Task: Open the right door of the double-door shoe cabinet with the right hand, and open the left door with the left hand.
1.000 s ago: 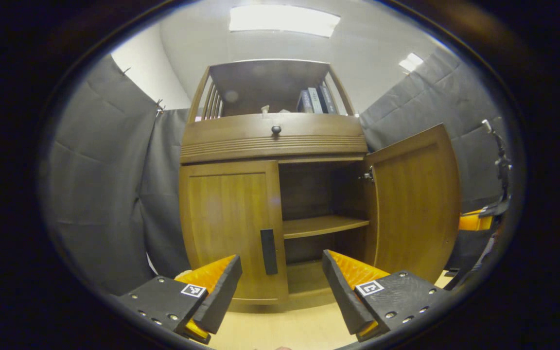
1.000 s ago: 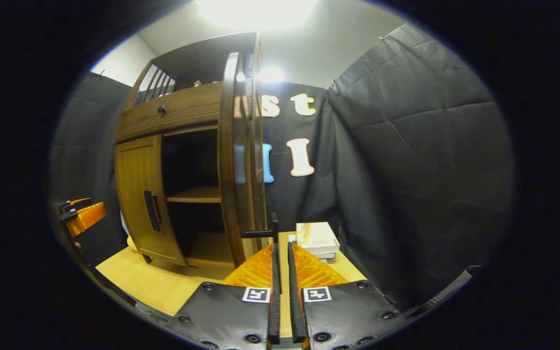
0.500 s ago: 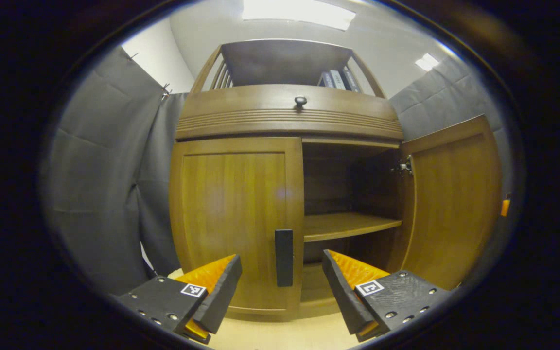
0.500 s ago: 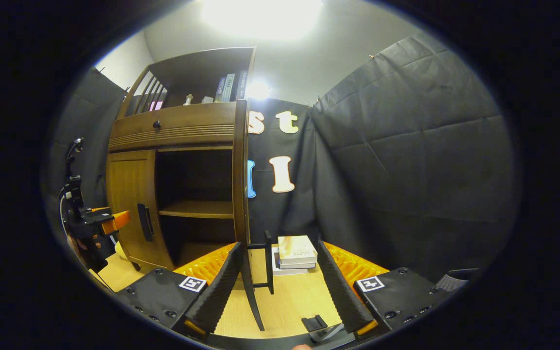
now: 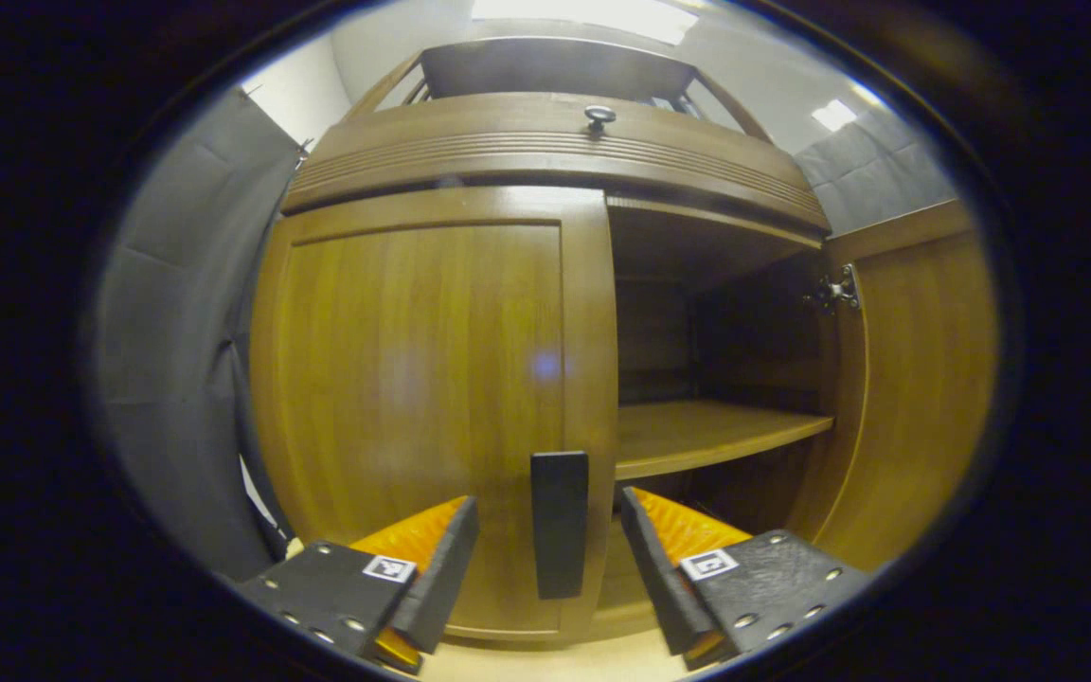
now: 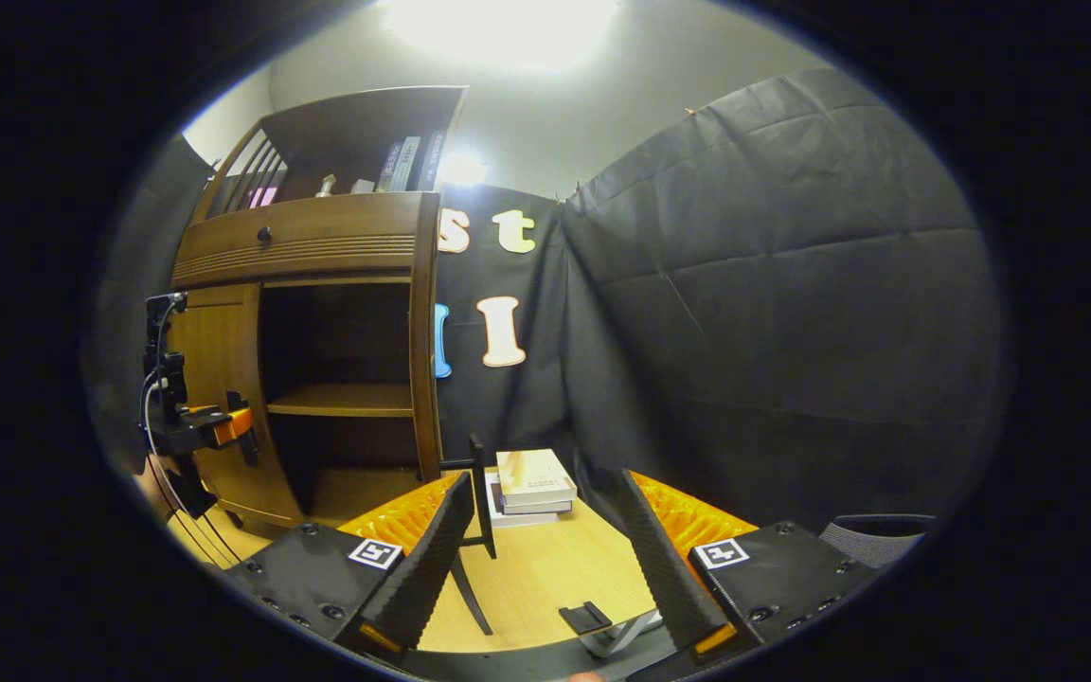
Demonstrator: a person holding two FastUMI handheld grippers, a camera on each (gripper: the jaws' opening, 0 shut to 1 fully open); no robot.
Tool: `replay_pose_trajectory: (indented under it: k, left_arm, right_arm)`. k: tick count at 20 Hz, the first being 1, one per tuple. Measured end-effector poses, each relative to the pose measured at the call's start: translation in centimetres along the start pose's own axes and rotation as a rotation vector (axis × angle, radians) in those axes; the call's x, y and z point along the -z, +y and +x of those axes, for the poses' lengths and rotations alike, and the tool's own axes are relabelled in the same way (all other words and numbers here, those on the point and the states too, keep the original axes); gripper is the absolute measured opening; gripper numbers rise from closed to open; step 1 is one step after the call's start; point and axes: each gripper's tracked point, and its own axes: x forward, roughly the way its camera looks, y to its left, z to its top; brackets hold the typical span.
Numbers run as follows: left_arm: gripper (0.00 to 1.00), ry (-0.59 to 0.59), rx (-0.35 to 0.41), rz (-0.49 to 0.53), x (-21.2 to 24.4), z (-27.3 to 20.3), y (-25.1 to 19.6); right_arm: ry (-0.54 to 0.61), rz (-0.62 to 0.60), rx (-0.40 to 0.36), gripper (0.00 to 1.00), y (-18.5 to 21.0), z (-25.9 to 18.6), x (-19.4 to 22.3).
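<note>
Black quilted cloth (image 6: 773,284) walls the booth under a bright ceiling light (image 6: 498,19). A pale wooden worktop (image 6: 545,578) carries a small stack of books (image 6: 531,483) near the cloth.

Brown left door (image 5: 422,398) — black handle (image 5: 559,524).

Ceiling light (image 6: 498,17) blown out in right gripper view, glare patch below it. Cabinet (image 5: 432,379) evenly lit, interior in shadow, faint flare spot on its door. Heavy fisheye bending at edges, focus sharp.
</note>
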Motion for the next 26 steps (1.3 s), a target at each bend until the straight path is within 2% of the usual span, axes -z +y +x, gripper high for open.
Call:
replay_pose_trajectory:
  k: [2, 4, 5, 6, 9, 10, 14, 17, 19, 24, 26]
  left_arm:
    - [0.72, 0.02, 0.003, -0.001, 0.6, 0.1, 0.0]
    - [0.72, 0.04, 0.039, -0.002, 1.1, 0.2, -0.6]
    - [0.63, 0.057, 0.061, -0.005, 1.1, -0.2, -1.3]
    - [0.53, 0.071, 0.054, 0.005, 1.6, 0.3, -1.3]
    - [0.26, 0.042, 0.03, 0.008, 1.6, 0.2, -1.1]
    - [0.22, 0.049, 0.034, 0.002, 1.5, 0.2, -1.2]
    - [0.22, 0.058, 0.045, 0.003, 1.1, -1.1, -1.2]
    - [0.19, 0.05, 0.029, 0.008, 1.0, -4.0, -0.7]
    - [0.22, 0.056, 0.021, -0.003, 1.0, -5.5, -0.2]
    - [0.16, 0.063, 0.004, -0.012, 0.8, -9.4, 1.6]
    - [0.18, 0.063, -0.018, -0.019, 0.9, -11.2, 2.5]
  right_arm:
    - [0.003, 0.007, 0.013, 0.94, -0.1, -0.1, 0.0]
    - [0.008, 0.009, 0.019, 0.94, -0.2, -0.1, 0.1]
    - [0.01, 0.01, 0.019, 0.94, -0.2, -0.2, 0.2]
    - [0.012, 0.012, 0.013, 0.96, 0.0, -0.2, 0.3]
    - [0.009, 0.019, -0.013, 0.94, 0.9, -0.4, 0.4]
    - [0.002, 0.02, -0.025, 0.96, 1.1, -0.5, 0.2]
    - [-0.014, -0.001, -0.073, 0.96, 2.1, -0.7, 0.1]
    - [-0.013, 0.01, -0.109, 0.94, 2.6, -0.8, 0.3]
    - [-0.002, 0.016, -0.146, 0.96, 3.2, -0.8, 0.6]
    - [-0.014, 0.005, -0.222, 0.96, 4.9, -1.0, 0.5]
    - [-0.013, -0.011, -0.254, 0.94, 5.7, -1.2, 0.7]
